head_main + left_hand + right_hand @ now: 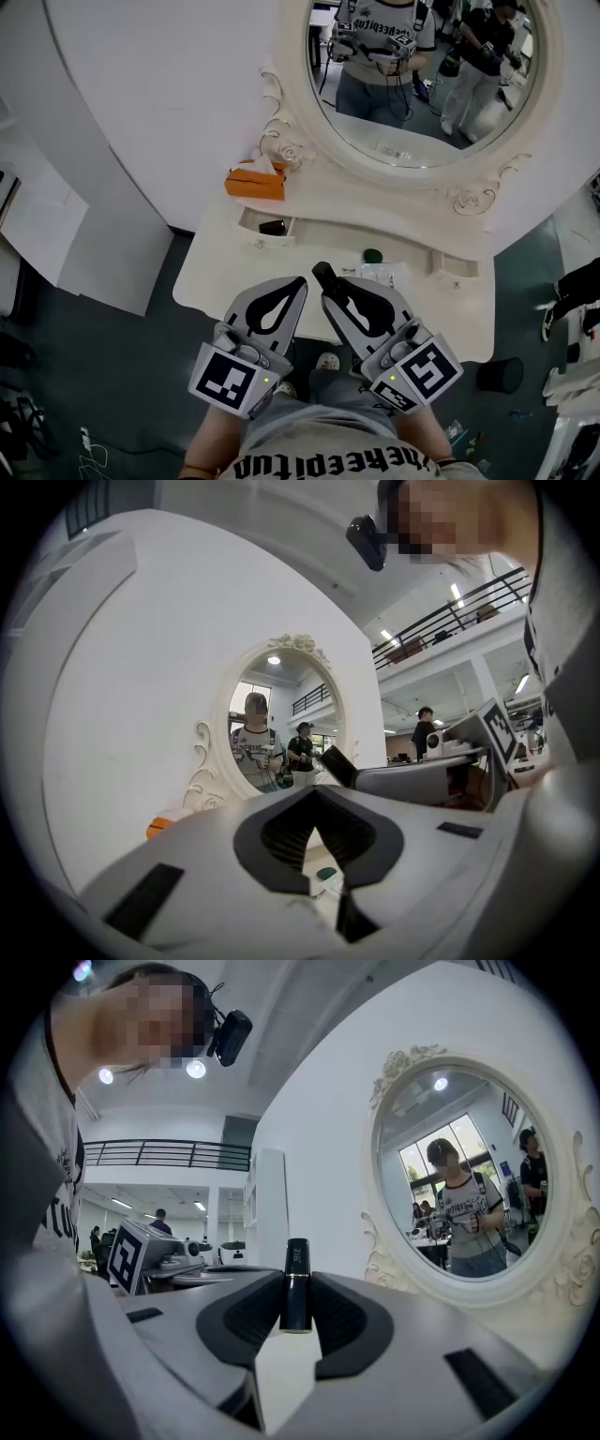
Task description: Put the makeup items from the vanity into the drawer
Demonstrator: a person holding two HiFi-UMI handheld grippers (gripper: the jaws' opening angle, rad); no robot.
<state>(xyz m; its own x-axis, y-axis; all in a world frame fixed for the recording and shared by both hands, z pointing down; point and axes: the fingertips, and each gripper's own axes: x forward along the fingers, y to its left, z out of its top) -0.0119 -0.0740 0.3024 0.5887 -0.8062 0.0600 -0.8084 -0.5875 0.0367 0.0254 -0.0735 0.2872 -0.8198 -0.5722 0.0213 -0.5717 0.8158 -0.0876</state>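
My right gripper (330, 283) is shut on a slim black makeup tube (323, 275) that sticks out past its tips, held above the front of the white vanity (216, 267). In the right gripper view the tube (297, 1279) stands upright between the pads of that gripper (296, 1305). Beside it, my left gripper (297, 284) is shut with nothing in it; its tips meet in the left gripper view (316, 793). A small drawer (249, 218) at the vanity's back left stands open with a dark item (273, 227) inside. A green round item (372, 254) and a clear packet (384, 274) lie on the top.
An orange tissue box (255, 180) sits at the back left under the oval mirror (422, 75). A second small drawer (457, 266) at the back right is closed. A white wall panel stands to the left; dark floor surrounds the vanity.
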